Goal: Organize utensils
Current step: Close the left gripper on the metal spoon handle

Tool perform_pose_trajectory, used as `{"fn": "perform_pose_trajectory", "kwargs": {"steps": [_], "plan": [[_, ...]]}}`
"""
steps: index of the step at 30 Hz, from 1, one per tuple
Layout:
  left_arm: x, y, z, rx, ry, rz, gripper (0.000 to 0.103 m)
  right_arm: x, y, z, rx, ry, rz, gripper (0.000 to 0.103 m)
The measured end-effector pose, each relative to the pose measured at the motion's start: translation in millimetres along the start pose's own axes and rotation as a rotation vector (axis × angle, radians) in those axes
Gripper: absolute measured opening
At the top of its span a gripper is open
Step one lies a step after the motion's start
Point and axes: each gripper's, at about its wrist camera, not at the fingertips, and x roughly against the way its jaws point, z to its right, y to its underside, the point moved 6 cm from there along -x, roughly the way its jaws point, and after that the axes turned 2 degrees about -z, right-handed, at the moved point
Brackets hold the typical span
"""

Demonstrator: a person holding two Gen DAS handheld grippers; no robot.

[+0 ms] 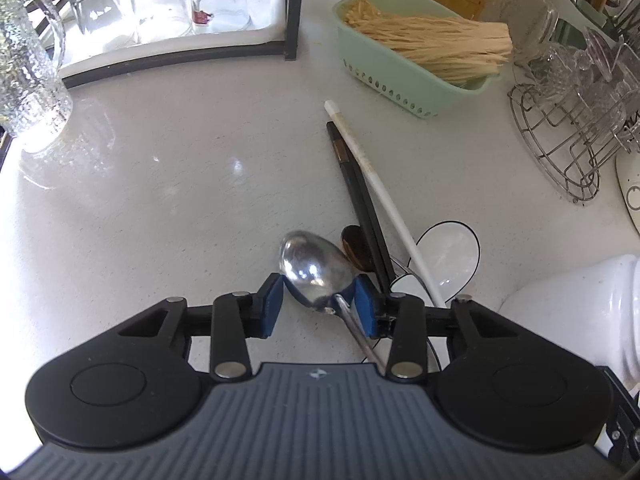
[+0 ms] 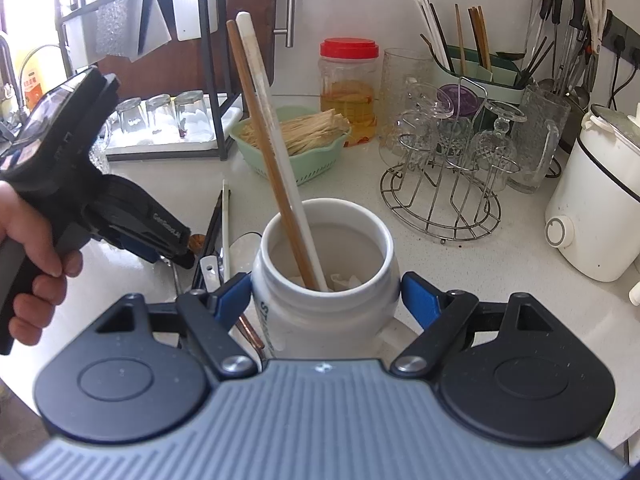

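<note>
So the metal spoon [image 1: 316, 270] is being pinched at the base of its bowl by the left gripper [image 1: 320, 300], blue pads pressed against both sides, handle running back under the tool. It's down by the counter [image 1: 160, 180], right beside the rest of the pile: a brown wooden spoon [image 1: 354, 246], the black chopsticks [image 1: 356, 184], a white chopstick [image 1: 372, 176] and a white ceramic spoon [image 1: 448, 256], all touching or overlapping.

The white jar [image 2: 326, 276] is being squeezed around its belly by the right gripper [image 2: 326, 300], so it's held steady on the counter. One brown chopstick [image 2: 264, 148] and one white stick [image 2: 276, 136] are already stood inside, leaning toward the upper left.

What could go wrong, as a guess:

- A spoon bowl is curved and slick, and it's only caught near the neck. It could be swivelled or squirted out of the pads once lifted, with the long handle acting as a lever.
- The wooden spoon and black chopsticks lie just beside the grip, so they could get dragged or flicked off the counter on the way up.
- The two sticks leaning in the jar could be knocked by the spoon going in, and the jar tipped if the hold on it is loosened.
- Glassware sits near enough that a dropped spoon might hit it.
</note>
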Motion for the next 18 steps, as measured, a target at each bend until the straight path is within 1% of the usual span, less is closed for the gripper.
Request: {"fn": "perform_pose_trajectory", "kwargs": {"steps": [13,16,18], "plan": [[36.0,18.5,1.8,0.027,0.037,0.068,0.038,-1.1,0.1,0.2,0.011,-0.015,0.01,0.085],[44.8,21.5,2.9,0.026,0.043,0.097,0.037,-1.1,0.3,0.3,0.011,-0.016,0.013,0.085],[48.1,23.3,3.2,0.034,0.053,0.104,0.034,-0.8,0.6,0.2,0.013,-0.017,0.017,0.085]]}}
